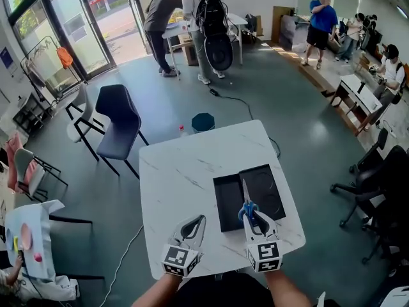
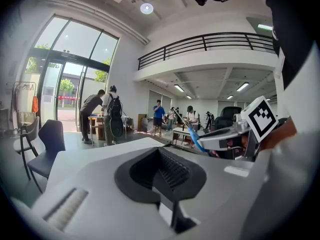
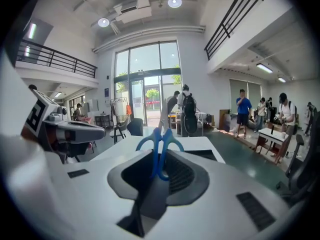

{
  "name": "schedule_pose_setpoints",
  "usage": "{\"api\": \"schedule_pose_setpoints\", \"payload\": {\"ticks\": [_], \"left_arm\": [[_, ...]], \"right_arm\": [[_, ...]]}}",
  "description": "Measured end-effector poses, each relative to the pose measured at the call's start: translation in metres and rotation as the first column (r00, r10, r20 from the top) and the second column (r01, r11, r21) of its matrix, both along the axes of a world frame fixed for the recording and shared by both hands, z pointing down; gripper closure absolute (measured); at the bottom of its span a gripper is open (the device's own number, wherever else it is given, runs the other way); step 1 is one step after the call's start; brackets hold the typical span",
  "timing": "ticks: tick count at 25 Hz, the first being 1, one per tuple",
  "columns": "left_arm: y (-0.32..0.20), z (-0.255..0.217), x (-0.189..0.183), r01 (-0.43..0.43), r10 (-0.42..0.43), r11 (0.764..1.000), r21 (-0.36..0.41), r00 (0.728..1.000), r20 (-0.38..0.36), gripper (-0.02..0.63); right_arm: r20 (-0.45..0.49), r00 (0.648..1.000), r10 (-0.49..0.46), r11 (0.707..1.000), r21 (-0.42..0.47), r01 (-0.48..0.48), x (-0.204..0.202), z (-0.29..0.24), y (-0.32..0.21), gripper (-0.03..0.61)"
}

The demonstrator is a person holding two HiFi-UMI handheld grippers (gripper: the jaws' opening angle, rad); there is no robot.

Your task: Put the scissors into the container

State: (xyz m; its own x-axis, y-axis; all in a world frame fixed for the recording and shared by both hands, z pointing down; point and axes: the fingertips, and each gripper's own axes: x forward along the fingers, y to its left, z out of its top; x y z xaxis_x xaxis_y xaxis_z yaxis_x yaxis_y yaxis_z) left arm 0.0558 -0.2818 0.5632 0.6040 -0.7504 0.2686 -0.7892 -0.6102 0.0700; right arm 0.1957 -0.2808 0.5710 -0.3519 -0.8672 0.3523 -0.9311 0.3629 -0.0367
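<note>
The right gripper (image 1: 250, 217) is clamped on the scissors (image 1: 245, 200), whose blue handles sit between its jaws in the right gripper view (image 3: 159, 144). The blades point away from the person, over the black container (image 1: 227, 204). From the head view I cannot tell whether the blades touch it. The container lies flat on the right half of the white table (image 1: 182, 171) and shows as two shallow black parts side by side, with the blades over the line between them. The left gripper (image 1: 198, 224) sits just left of the container, above the table's near edge, its jaws closed together on nothing.
</note>
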Motion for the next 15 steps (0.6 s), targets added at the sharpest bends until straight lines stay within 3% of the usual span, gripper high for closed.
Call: {"api": "schedule_pose_setpoints", "payload": {"ticks": [5,10,15], "left_arm": [[-0.009,-0.001,-0.024,0.014,-0.014,1.0,0.021,1.0,0.013,0.604],[-0.004,0.009,-0.043,0.032,-0.032,0.999,-0.007,0.999,0.008,0.604],[-0.001,0.011,-0.053,0.056,-0.058,0.997,-0.051,0.997,-0.05,0.604]], "right_arm": [[-0.035,0.999,0.003,0.999,-0.047,-0.005,-0.014,0.014,-0.006,0.491],[-0.076,0.997,0.003,0.993,-0.117,-0.012,-0.028,0.034,-0.014,0.491],[-0.109,0.994,-0.016,0.978,-0.208,-0.007,-0.036,0.058,-0.02,0.491]]}}
